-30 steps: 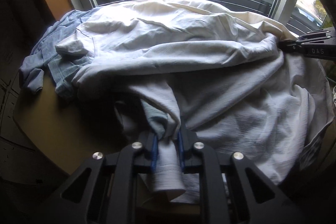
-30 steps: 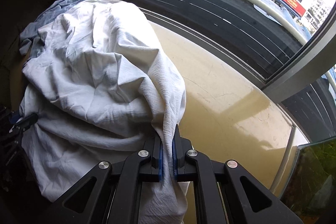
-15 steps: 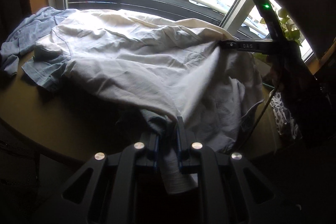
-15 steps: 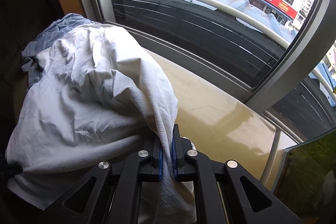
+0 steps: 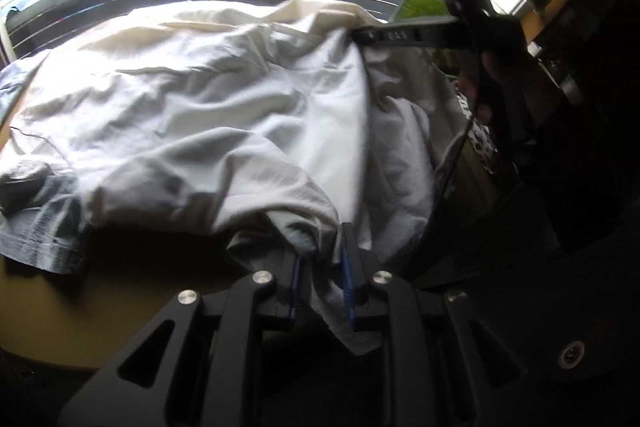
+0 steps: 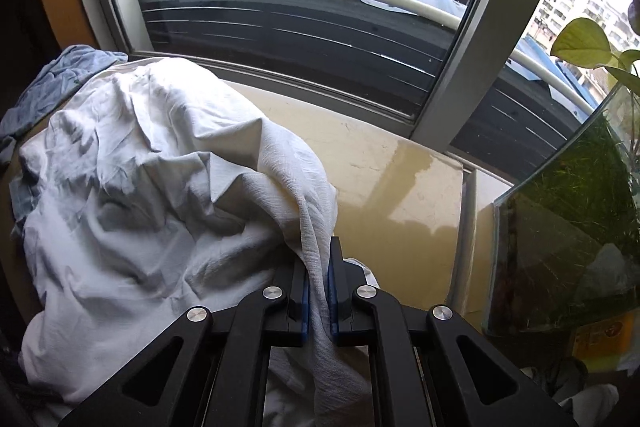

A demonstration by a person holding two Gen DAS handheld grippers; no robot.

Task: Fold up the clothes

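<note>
While the left gripper (image 5: 320, 271), jaws just eased wider, keeps a fold of the white garment (image 5: 208, 115) loosely between them at six o'clock, the right gripper (image 6: 319, 291) pinches its hem tight, cloth heaped toward nine o'clock on the beige sill (image 6: 384, 179).

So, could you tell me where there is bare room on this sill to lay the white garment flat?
Bare beige sill lies between the white garment and the glass tank, along the window frame. The far end is crowded: the blue garment is bunched under the white one.
</note>
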